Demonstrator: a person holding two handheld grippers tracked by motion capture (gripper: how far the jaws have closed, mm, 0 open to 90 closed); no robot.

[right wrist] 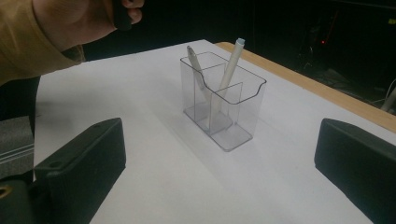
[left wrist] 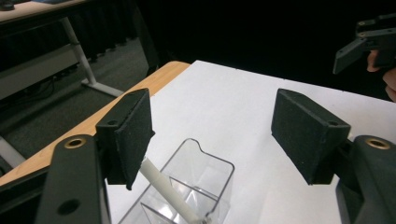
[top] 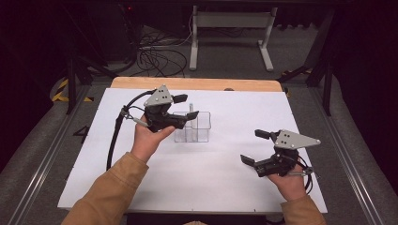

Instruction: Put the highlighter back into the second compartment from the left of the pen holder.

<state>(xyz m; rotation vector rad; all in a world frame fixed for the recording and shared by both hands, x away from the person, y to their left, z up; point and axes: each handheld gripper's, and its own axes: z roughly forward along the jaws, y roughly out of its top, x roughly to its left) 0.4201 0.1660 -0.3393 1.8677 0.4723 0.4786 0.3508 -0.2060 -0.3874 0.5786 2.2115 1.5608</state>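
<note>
From the high view, the clear holder [top: 192,127] on the white surface [top: 211,164] is partly covered by the left tool [top: 187,106], so its near-left corner and its dividers are hard to make out; a pale pen [top: 191,110] stands up out of it, its lower part lost behind the plastic and the tool. The left tool hovers over the holder's left rim with its jaws wide apart, the pen's tip between them, and nothing is gripped. The right tool [top: 251,147] sits well apart, toward the right of the surface, jaws spread wide and empty. In the left gripper view, the holder [left wrist: 187,186] is cut off by the bottom edge and the pen's [left wrist: 168,193] upper end is hidden behind the left-hand jaw pad; whether pad and pen touch I cannot tell. The jaws stand far apart, the holder below and between them. In the right gripper view, the holder [right wrist: 223,100] stands whole ahead of the tool, between its wide-open jaws but well beyond them. Two pens lean inside, one with a light blue cap [right wrist: 231,65] and a greyer one [right wrist: 198,70] blurred through the wall. The other hand [right wrist: 88,18] is cut off at the top edge.
</note>
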